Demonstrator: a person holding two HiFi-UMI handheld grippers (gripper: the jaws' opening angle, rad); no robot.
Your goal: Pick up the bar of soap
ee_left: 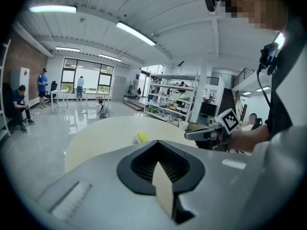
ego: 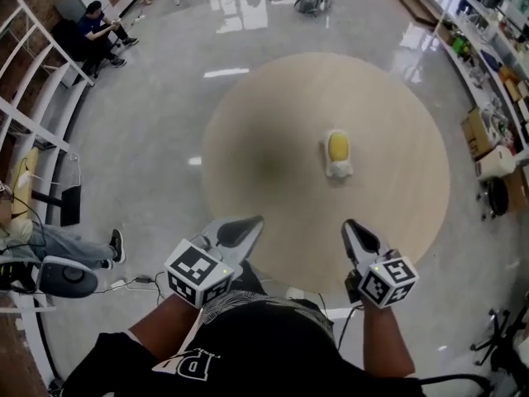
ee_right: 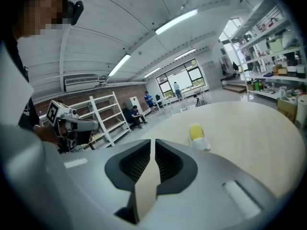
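- Bar of soap (ego: 337, 146): yellow, lying on a small white dish (ego: 338, 169), right of centre on the round table (ego: 273, 114). It is well apart from both claws.
- Risk, as we judge it: soap looks smooth and rounded. A pinch placed off-centre could squirt it out sideways.
- Risk: the dish seems light. A low approach could catch its rim, and the dish might slide or lift with the soap.
- Risk: both claws are closed. Going in without opening first would only shove the soap across the table.
- Right claw (ego: 352, 225): lower right of the head view, over the near table edge, pointing up-frame. The soap sits ahead of it and slightly left. Jaws drawn together to a sliver, nothing held.
- Left claw (ego: 250, 223): lower centre-left, at the same edge, tip angled up and to the right. Jaws likewise together, empty.
- Both forearms come up from the bottom of the frame, held near the body. We judge the reach not yet begun.
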